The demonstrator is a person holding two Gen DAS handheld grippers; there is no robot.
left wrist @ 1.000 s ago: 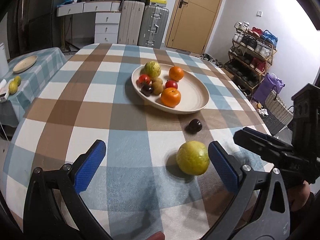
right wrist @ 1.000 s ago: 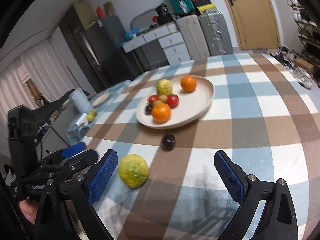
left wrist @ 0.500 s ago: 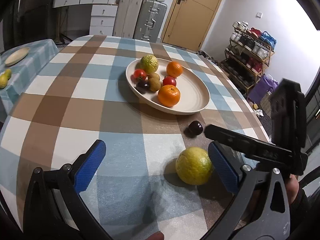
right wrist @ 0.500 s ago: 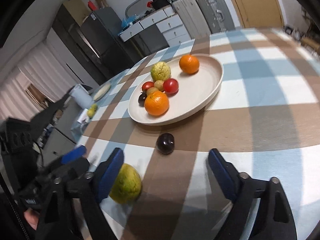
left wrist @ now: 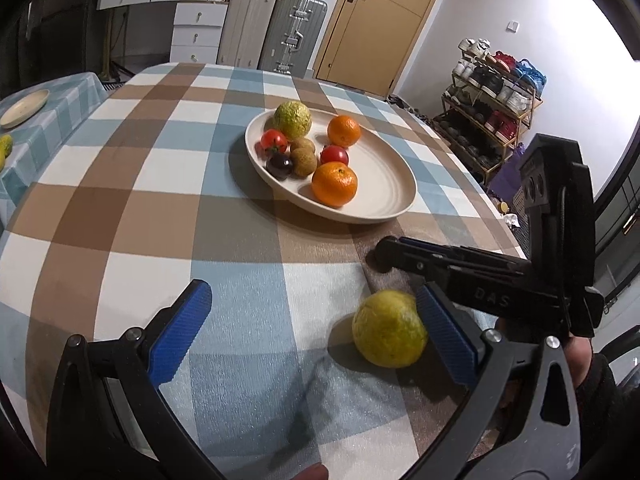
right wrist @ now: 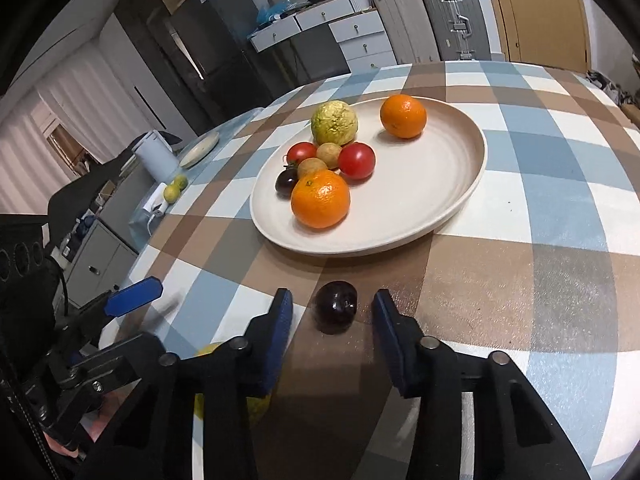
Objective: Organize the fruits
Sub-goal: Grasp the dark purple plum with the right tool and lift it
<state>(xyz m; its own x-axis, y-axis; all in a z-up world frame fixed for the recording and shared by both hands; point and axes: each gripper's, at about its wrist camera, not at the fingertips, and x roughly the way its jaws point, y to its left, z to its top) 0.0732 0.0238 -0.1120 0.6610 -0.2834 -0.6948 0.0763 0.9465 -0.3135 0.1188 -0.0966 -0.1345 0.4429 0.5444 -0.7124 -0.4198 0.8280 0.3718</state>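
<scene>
A cream plate (left wrist: 384, 196) (right wrist: 440, 184) on the checked tablecloth holds two oranges, a green guava, tomatoes, small brown fruits and a dark plum. A yellow-green citrus (left wrist: 389, 334) lies on the cloth just inside my left gripper's right finger; my left gripper (left wrist: 320, 336) is open around it. A dark plum (right wrist: 335, 306) lies on the cloth between the fingers of my right gripper (right wrist: 332, 320), which is open and narrowed around it without touching. The right gripper also shows in the left wrist view (left wrist: 480, 276), where it hides the plum.
A side table at the left carries a small plate (left wrist: 24, 107) and yellow fruit (right wrist: 175, 189). Suitcases (left wrist: 296, 32), drawers and a door stand behind the table. A shoe rack (left wrist: 492, 92) stands at the right. The table edge runs close to my right.
My right gripper has moved down and forward over the loose plum and narrowed its fingers around it. My left gripper has moved closer to the citrus, which now sits by its right finger.
</scene>
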